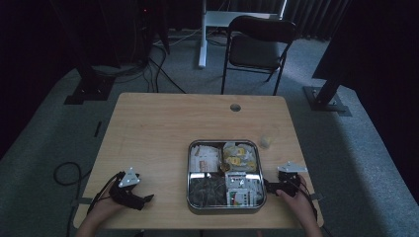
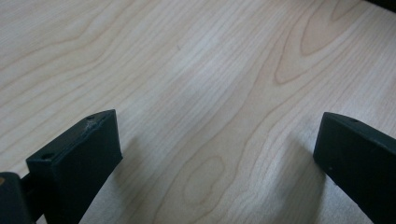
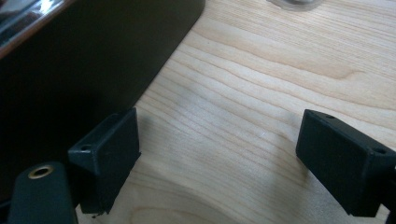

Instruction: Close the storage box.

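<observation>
Both tongs gape empty — left (image 1: 148, 199) over bare table (image 1: 153, 133), right (image 1: 267, 186) just beside the tray (image 1: 189, 170) wall; tray looks stiff, slick, loaded — grip the rim.

- You sit at a light wooden tabletop (image 1: 163, 128) on grey carpet (image 1: 44, 133).
- Beyond it you see a black folding chair (image 1: 257, 47), dark curtains (image 1: 316, 15) and floor cables (image 1: 158, 69) in dim light.

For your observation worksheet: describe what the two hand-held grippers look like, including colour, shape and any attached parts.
Both the left gripper and the right gripper are black, each topped by a grey three-cornered plate. Their jaws are blocky black pads with small screw holes. A dark cable trails from the left one. No sleeves are visible.
</observation>
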